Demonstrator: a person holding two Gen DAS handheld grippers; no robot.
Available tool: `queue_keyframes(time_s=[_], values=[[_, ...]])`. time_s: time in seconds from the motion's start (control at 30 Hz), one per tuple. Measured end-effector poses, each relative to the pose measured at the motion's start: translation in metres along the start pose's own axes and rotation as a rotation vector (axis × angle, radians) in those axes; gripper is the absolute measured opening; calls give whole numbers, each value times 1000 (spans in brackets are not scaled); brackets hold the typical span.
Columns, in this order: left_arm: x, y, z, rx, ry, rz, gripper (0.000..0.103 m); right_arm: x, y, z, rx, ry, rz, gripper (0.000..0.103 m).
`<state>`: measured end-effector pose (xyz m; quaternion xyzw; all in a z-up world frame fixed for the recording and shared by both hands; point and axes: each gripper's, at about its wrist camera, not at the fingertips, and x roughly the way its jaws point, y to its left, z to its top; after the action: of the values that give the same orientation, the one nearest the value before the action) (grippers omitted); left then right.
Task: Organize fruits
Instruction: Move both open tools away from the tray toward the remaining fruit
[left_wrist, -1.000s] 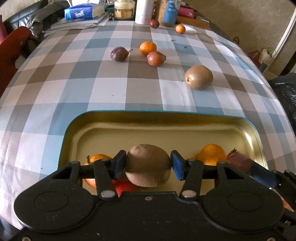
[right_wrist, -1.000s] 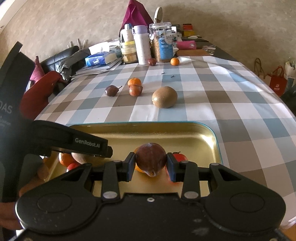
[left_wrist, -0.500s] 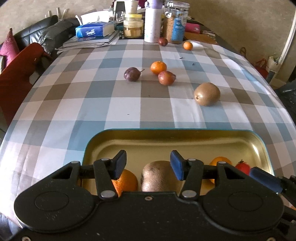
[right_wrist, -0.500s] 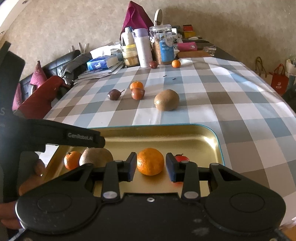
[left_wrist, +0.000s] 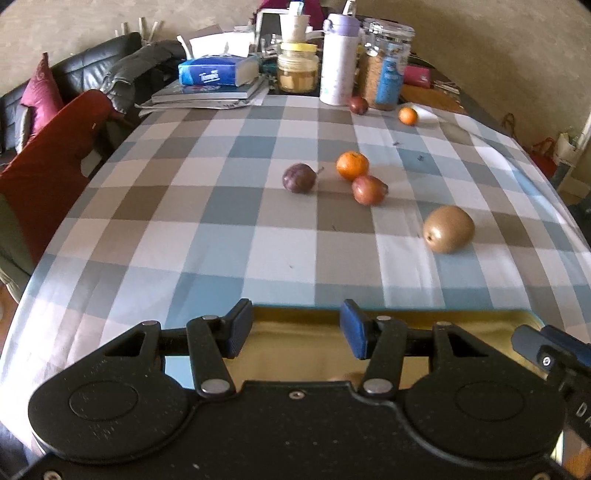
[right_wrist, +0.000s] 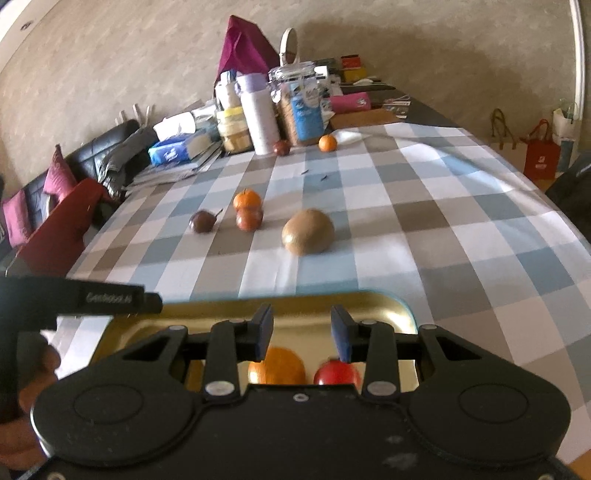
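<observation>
A gold metal tray sits at the near edge of the checked tablecloth. Both grippers hover over it, open and empty: my left gripper and my right gripper. In the right wrist view an orange and a red fruit lie in the tray. Out on the cloth lie a kiwi, a reddish passion fruit, an orange and a dark purple fruit. Far back are a small orange and a dark fruit.
Jars, a white bottle, a tissue box and books crowd the table's far end. A red chair and a black sofa stand on the left. Shopping bags sit on the floor at the right.
My left gripper let go of a kiwi and my right gripper let go of a dark red fruit, both into the tray. Both grippers then rose and pulled back.
</observation>
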<state>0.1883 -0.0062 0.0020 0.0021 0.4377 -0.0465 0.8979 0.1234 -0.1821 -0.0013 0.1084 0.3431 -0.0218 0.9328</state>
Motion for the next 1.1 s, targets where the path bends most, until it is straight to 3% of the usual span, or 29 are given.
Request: queue_keyframes(time_s=[0.4, 0.7, 0.93, 1.1], values=[[24, 1, 33, -44, -4, 58, 59, 56, -12, 46, 145, 93, -5, 38], [41, -8, 58, -43, -18, 79, 59, 88, 1, 77, 150, 76, -35, 38], [56, -7, 76, -90, -19, 54, 59, 119, 0, 101, 235, 83, -55, 38], [69, -7, 86, -112, -24, 57, 59, 137, 2, 113, 255, 61, -143, 38]])
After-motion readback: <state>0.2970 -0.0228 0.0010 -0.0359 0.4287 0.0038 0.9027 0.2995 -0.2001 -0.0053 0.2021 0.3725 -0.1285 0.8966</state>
